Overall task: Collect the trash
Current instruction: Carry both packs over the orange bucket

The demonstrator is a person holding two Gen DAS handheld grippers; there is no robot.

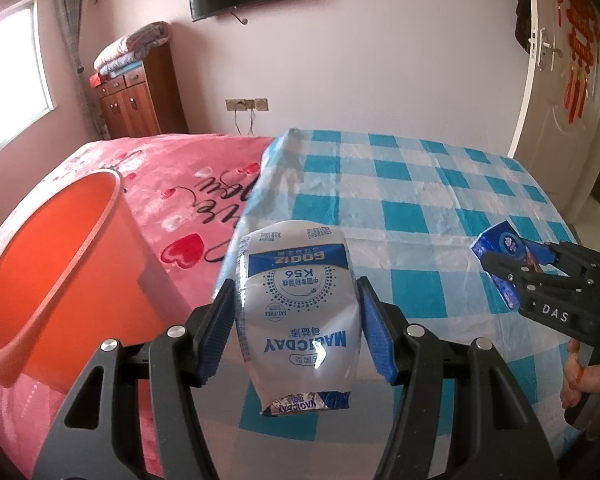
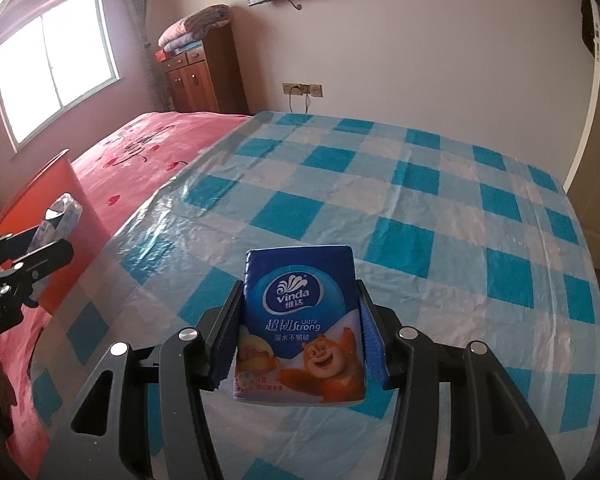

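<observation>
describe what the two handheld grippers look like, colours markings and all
Both are matte black linkage frames with triangular cut-outs and round silver pivot bolts. The left gripper and right gripper each carry ribbed blue pads inside black fingers. White letters "DAS" mark the right gripper's side. No cables or sleeves show.

Bed [image 2: 148, 152], checked sheet [image 2: 380, 200], orange bin [image 1: 60, 264].

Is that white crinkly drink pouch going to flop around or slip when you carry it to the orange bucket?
Probably floppy: the white drink pouch looks crumpled and dented between the left gripper pads, so it seems mostly empty and light. Its shiny film could be slippery, though the ribbed pads should help. It won't roll; it may sag or twist.
</observation>
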